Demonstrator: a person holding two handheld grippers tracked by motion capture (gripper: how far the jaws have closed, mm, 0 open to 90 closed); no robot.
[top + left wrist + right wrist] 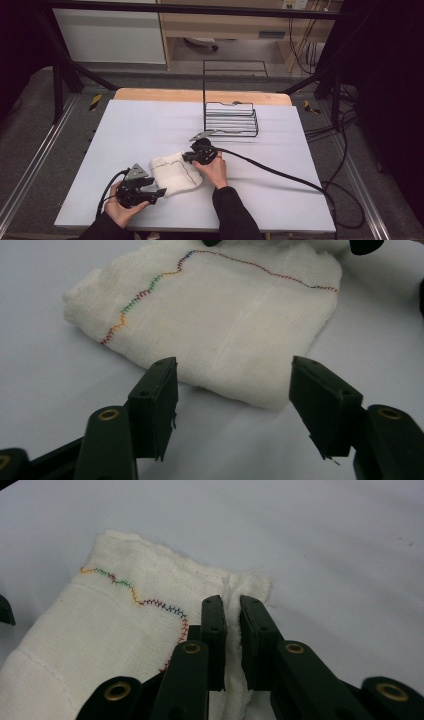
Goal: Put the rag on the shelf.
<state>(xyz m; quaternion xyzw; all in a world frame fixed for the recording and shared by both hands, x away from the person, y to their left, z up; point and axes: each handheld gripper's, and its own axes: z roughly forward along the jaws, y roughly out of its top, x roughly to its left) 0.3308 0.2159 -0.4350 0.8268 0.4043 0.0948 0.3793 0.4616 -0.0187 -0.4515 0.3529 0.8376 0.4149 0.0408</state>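
Cloth (174, 175) | white, folded, with multicoloured stitching, laid on the grey table (150, 125) near its front edge | right gripper (231, 630) pinched on a fold at its far edge | left gripper (232, 400) held spread just short of its near edge, nothing gripped | wire rack (231, 120) set well behind

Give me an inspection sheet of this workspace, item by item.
Surface: pale grey sheet over a wooden table.
Job's things: folded white cloth with multicoloured zigzag stitching, lying flat.
Clutter: black wire rack at the far side.
Grippers: right gripper shut on the cloth's edge; left gripper open at the cloth's near edge, not touching.
Cables: black cable trails right from the right gripper; more cables beside the table.
Surroundings: dark frame bars, grey floor, pale cabinet behind.
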